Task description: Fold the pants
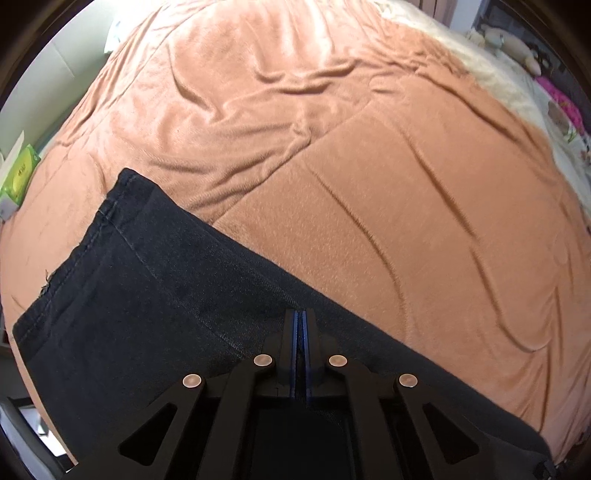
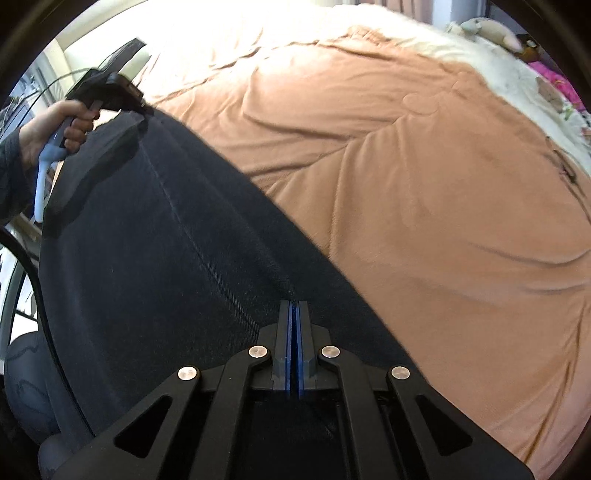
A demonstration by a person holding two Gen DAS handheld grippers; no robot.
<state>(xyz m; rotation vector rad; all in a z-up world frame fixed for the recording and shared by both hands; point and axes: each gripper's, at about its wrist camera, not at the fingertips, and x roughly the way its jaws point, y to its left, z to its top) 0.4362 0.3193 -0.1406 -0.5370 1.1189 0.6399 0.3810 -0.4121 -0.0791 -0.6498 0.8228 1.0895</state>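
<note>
Dark denim pants lie flat along the near side of a bed covered by an orange blanket. One hemmed end shows at the upper left of the left wrist view. My left gripper is shut, its blue pads pinching the far long edge of the pants. In the right wrist view the pants run diagonally. My right gripper is shut on the same edge, where a small ridge of cloth rises into the tips. Further along, at the upper left, a hand holds the left gripper at that edge.
The orange blanket is wrinkled and spreads beyond the pants. A cream cover with soft toys and a pink item lies at the far right. A green box sits off the bed's left side.
</note>
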